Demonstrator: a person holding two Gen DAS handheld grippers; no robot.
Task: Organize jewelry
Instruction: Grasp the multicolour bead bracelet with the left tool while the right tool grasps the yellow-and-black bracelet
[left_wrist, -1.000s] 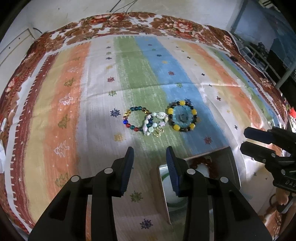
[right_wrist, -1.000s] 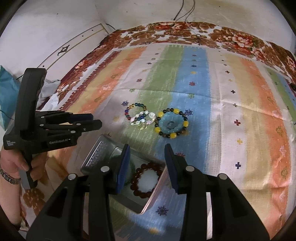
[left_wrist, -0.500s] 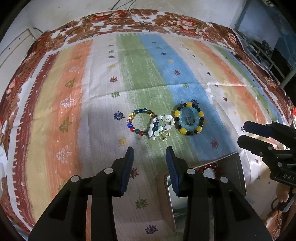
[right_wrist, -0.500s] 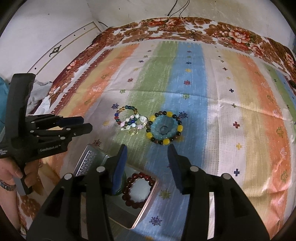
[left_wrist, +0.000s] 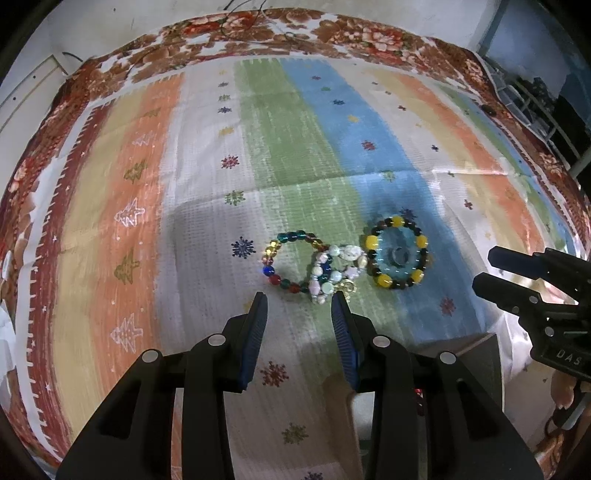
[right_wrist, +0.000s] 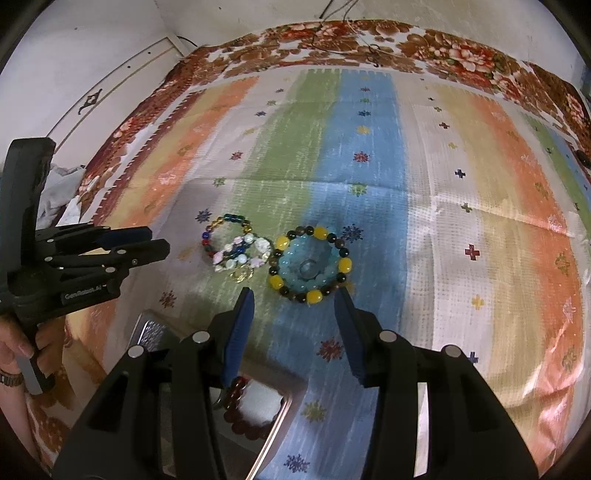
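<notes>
Several bead bracelets lie together on the striped cloth. A multicoloured glass one (left_wrist: 286, 258) (right_wrist: 221, 230) overlaps a white and pastel charm one (left_wrist: 334, 275) (right_wrist: 242, 256). A yellow and dark bead one (left_wrist: 397, 254) (right_wrist: 310, 264) rings a pale blue one (right_wrist: 304, 267). My left gripper (left_wrist: 299, 299) is open and empty, just short of the charm bracelet. My right gripper (right_wrist: 295, 291) is open and empty, its tips at the near edge of the yellow and dark bracelet. A metal tin (right_wrist: 273, 402) below holds a dark red bracelet (right_wrist: 240, 410).
The tin's lid (right_wrist: 147, 332) stands open at its left. The tin also shows at the lower right of the left wrist view (left_wrist: 476, 354). The cloth (left_wrist: 155, 206) covers the whole table, with a floral border at its far edge (right_wrist: 369, 40).
Both grippers have moved forward toward the bracelets, which now lie close to the fingertips. The tin has slid back under the grippers. Both stay open.
</notes>
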